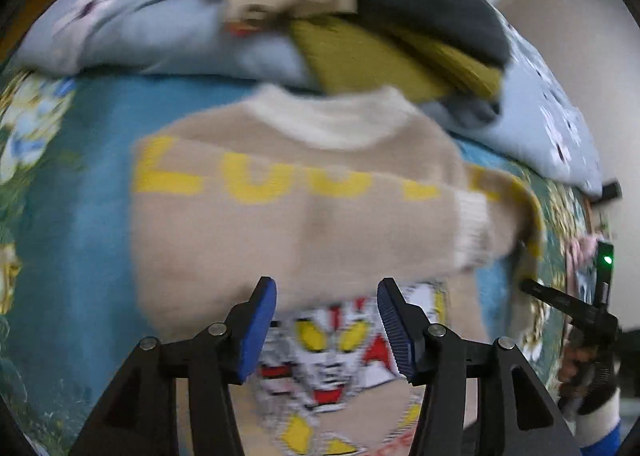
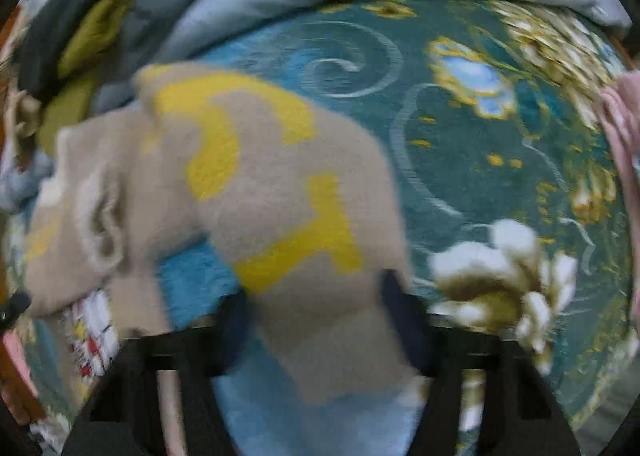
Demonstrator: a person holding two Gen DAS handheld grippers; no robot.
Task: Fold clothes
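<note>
Teal floral bedspread carries beige sweater, pale-blue duvet, pink cloth.

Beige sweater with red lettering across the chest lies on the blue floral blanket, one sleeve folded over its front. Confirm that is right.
Not quite: the lettering on the beige sweater is yellow, not red, as the left wrist view shows. The red is only in the cartoon face lower down. The rest holds: it lies on the blue floral blanket, one sleeve folded over its front.

sweater on blanket, clothes pile behind it
</note>
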